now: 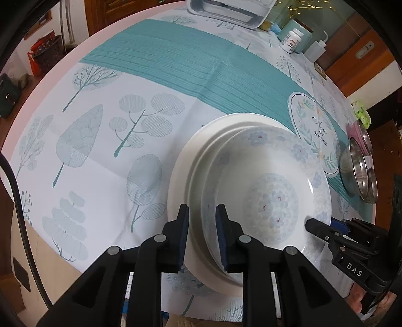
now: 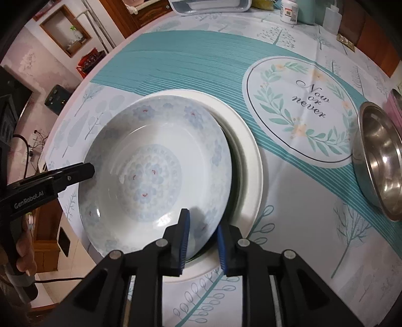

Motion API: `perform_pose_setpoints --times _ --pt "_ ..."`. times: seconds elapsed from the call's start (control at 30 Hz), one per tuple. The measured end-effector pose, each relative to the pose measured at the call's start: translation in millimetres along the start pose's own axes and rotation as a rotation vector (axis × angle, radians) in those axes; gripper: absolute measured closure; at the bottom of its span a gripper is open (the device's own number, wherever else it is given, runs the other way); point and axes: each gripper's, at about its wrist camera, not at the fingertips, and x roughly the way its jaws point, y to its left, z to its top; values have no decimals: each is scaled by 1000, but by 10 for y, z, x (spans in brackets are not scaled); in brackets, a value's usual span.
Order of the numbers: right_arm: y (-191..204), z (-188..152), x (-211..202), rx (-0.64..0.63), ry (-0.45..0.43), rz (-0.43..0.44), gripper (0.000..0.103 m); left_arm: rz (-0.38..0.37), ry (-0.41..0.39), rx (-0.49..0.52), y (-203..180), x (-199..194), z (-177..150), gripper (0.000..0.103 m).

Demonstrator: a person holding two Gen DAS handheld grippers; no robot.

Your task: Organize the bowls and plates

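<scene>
Grippers [image 1: 202,211] [image 2: 203,221] astride floral plate [image 2: 155,171] rim

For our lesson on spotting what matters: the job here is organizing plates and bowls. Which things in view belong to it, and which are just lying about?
Belong:
floral plate
white plates stacked beneath it
steel bowls
pink bowl

Lying about:
white pill bottle
squeeze bottle
white tray

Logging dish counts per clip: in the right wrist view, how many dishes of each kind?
Floral deep plate: 1
Plain white plate: at least 1; stack partly hidden
Steel bowl: 1
Pink bowl: 1, cut off
Total: at least 4
</scene>
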Motion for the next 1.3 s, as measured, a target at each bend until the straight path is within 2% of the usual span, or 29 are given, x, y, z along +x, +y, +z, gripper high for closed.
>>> perform_pose_setpoints --times 0.13,0.2,0.27,0.33,0.5,0.63,0.8,1.0,1.3 --pt "104 47 10 -21 21 -46 75 -1 -24 14 -40 -93 28 76" --pt "182 56 -5 -59 16 -110 68 -9 -32 15 -47 -132 45 74" --pt "258 74 -40 -99 -9 -191 66 -8 -42 17 -42 -179 70 73" --pt "323 101 -91 -132 -30 -233 65 -11 -50 20 -50 -211 87 72" --pt "364 129 -175 -134 -52 -202 62 -24 -54 27 -103 -269 90 69" --pt "280 62 -193 -101 -42 -134 62 -18 -65 62 -215 -328 79 49" --pt "109 -131 -305 -64 -65 -159 62 -35 -90 124 -465 -421 115 40" --pt "-232 -366 -559 39 -110 -174 62 -78 -107 246 -997 -535 143 26" --pt "-869 -657 -1150 241 -232 -222 62 -183 -92 424 -1923 -588 217 21"
